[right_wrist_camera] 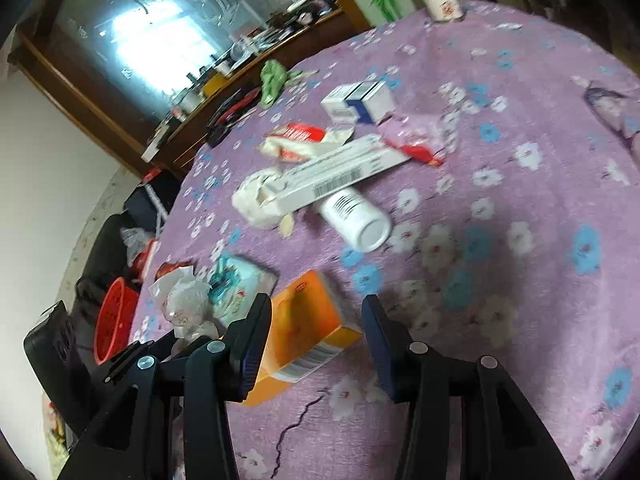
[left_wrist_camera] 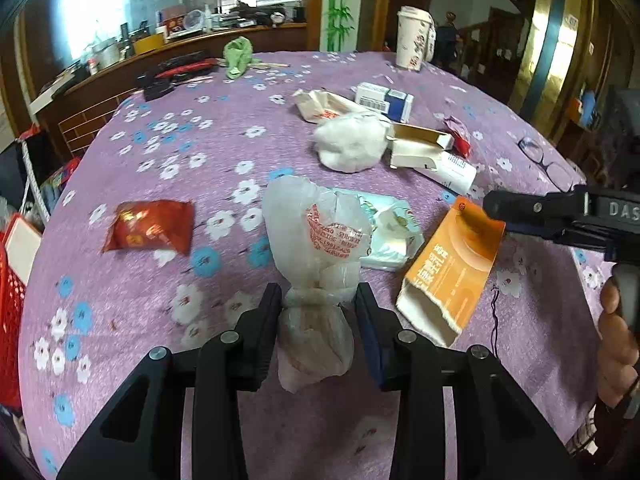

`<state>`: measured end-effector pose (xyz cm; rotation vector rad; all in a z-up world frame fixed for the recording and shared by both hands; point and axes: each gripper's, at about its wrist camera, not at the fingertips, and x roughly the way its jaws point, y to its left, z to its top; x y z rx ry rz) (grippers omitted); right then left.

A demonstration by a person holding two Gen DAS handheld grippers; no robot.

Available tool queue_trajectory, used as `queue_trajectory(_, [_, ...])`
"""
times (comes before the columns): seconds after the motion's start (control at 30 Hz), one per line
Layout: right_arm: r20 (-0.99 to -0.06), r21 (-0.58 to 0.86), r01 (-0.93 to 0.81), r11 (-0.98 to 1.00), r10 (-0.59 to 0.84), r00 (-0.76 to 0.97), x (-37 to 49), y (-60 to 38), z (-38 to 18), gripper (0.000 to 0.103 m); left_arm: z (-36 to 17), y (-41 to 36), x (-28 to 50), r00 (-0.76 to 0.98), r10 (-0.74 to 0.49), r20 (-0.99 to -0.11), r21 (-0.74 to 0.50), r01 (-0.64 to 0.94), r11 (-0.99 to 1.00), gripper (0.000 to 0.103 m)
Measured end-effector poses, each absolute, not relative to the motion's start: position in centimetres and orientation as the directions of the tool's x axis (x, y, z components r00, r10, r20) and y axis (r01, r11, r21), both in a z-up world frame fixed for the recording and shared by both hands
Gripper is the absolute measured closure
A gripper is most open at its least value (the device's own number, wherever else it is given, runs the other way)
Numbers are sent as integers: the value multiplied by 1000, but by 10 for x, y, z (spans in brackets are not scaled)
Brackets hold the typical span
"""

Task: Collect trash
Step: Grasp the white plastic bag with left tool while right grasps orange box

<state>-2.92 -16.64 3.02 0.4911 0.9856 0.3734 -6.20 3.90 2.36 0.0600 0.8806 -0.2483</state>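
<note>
A tied white plastic bag point(left_wrist_camera: 316, 264) with red print lies between the fingers of my left gripper point(left_wrist_camera: 318, 300); the jaws are open around its knotted neck and touch it lightly at most. An orange box point(left_wrist_camera: 452, 268) lies to its right; my right gripper point(right_wrist_camera: 316, 316) is open around one end of that box point(right_wrist_camera: 304, 328), which rests on the purple flowered tablecloth point(left_wrist_camera: 160, 280). The right gripper also shows in the left wrist view point(left_wrist_camera: 496, 212), over the box's far end. A red snack packet point(left_wrist_camera: 150, 226) lies to the left.
More litter lies further back: a white wad point(left_wrist_camera: 350, 142), an open carton point(left_wrist_camera: 418, 146), a white bottle point(right_wrist_camera: 356, 216), a blue-white box point(left_wrist_camera: 384, 100), a tissue pack point(left_wrist_camera: 390, 232), a paper cup point(left_wrist_camera: 412, 38), glasses point(left_wrist_camera: 544, 160). A red basket point(right_wrist_camera: 114, 320) stands beside the table.
</note>
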Motion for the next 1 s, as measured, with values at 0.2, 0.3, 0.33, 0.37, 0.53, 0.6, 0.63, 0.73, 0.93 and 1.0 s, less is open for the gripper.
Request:
queue_trajectory(0.2, [-686,564,-259,784,619,382,-56,-131,36,52,27,63,-71,643,-144,-752,-43,169,985,67])
queue_trajectory(0.3, [-671,591,-381,711,696,256,-79,-109,41,52,29,75,-73,660,-121,-741,-38,138,990,67])
queue_trajectory(0.33, [-677,574,-415,706,694,243,-86,-104,44,52,29,78,-73,663,-121,-739,-44,132,990,67])
queue_trajectory(0.37, [-693,531,-450,718,673,257,-92,-100,51,52,30,83,-73,667,-126,-734,-59,123,991,67])
queue_trajectory(0.53, [-714,389,-510,767,601,360,-82,-98,72,28,30,90,-73,680,-135,-720,-89,103,991,67])
queue_trajectory(0.6, [-715,384,-518,764,601,357,-67,-92,70,28,31,92,-74,687,-130,-715,-93,91,992,67])
queue_trajectory(0.63, [-721,384,-523,761,601,344,-60,-89,67,28,31,93,-74,687,-132,-714,-97,89,991,67])
queue_trajectory(0.73, [-746,370,-555,745,594,300,-36,-72,55,28,32,96,-76,697,-125,-706,-104,72,992,67])
queue_trajectory(0.93, [-763,437,-597,673,629,151,-26,-60,34,27,32,101,-75,697,-136,-704,-132,59,989,67])
queue_trajectory(1.0, [-771,410,-644,646,623,133,-38,-56,35,27,32,102,-76,700,-136,-701,-134,57,989,67])
